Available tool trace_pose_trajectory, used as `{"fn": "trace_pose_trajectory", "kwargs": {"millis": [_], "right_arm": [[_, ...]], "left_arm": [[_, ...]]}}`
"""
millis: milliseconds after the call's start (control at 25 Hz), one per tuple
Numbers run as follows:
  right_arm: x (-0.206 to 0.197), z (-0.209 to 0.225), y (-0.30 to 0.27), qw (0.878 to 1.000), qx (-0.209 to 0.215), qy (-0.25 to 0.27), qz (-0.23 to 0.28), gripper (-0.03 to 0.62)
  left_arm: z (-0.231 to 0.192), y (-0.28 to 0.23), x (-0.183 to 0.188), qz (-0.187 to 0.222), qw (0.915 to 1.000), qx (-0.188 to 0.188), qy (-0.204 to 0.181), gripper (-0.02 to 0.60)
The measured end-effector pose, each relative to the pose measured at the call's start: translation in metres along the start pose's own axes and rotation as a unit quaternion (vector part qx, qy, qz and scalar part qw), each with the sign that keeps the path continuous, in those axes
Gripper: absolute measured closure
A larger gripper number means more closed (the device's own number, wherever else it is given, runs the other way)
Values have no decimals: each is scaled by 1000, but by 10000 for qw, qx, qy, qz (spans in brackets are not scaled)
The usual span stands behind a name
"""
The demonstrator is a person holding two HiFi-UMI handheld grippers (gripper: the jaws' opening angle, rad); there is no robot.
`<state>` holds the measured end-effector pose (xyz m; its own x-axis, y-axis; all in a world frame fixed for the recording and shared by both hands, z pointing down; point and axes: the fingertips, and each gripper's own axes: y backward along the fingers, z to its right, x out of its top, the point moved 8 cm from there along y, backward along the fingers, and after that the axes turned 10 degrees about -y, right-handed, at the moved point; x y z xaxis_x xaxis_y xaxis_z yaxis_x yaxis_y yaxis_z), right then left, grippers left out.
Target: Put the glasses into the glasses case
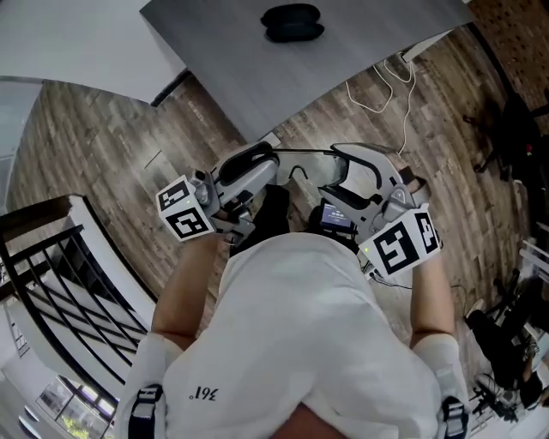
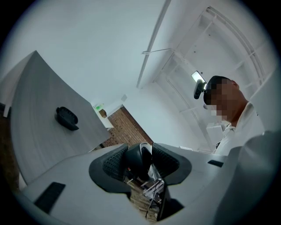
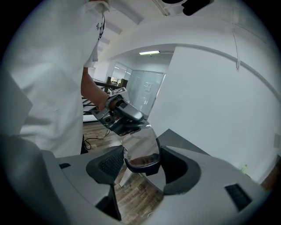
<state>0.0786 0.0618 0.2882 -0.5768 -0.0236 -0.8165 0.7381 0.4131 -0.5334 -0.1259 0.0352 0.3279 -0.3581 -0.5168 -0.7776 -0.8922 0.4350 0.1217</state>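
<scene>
**Operator:** Where are the glasses right now?

**Spotter:** You're holding the glasses (image 1: 302,161) in the air between your two tools. They're over the wooden floor (image 1: 94,154), near the corner of the grey desk (image 1: 369,51). They lie crosswise in front of you, with one end in each tool.

**Operator:** What is my left tool doing?

**Spotter:** Your left tool (image 2: 141,161) is clamped on a dark end piece of the frame. In the left gripper view both ribbed pads press against it.

**Operator:** And the right?

**Spotter:** Your right tool (image 3: 139,161) grips the other end. The dark side piece and the edge of the clear lens sit between its pads. The jaws stand fairly wide, closed against that part on both sides.

**Operator:** Where's the case?

**Spotter:** The glasses case (image 1: 292,22) lies on the desk, well apart from the glasses and out ahead of you. It's dark and looks open, with its two halves side by side.
</scene>
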Motion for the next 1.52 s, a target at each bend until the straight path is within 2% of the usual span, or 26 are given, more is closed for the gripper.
{"fn": "trace_pose_trajectory", "kwargs": {"millis": [440, 720, 880, 1120, 1240, 1360, 1520], "right_arm": [[31, 40, -78, 9988, -289, -218, -326, 318], [33, 60, -93, 9980, -352, -259, -454, 318], [25, 80, -100, 9985, -274, -263, -405, 318], [13, 119, -109, 9995, 17, -181, -254, 318], [6, 144, -115, 9996, 164, -120, -197, 318], [-2, 166, -120, 9994, 272, -98, -185, 318], [-11, 189, -133, 9989, 400, -115, -197, 318]], "left_arm": [[-86, 16, 55, -228, 9990, -295, 239, 416], [-111, 7, 67, -327, 9983, -381, 284, 415], [-126, -4, 71, -193, 9980, -347, 494, 416], [-146, -23, 77, 121, 9981, -93, 599, 414], [-156, -37, 83, 279, 9983, 115, 499, 414], [-167, -51, 88, 335, 9982, 323, 366, 414], [-185, -63, 92, 334, 9977, 453, 369, 414]]}}
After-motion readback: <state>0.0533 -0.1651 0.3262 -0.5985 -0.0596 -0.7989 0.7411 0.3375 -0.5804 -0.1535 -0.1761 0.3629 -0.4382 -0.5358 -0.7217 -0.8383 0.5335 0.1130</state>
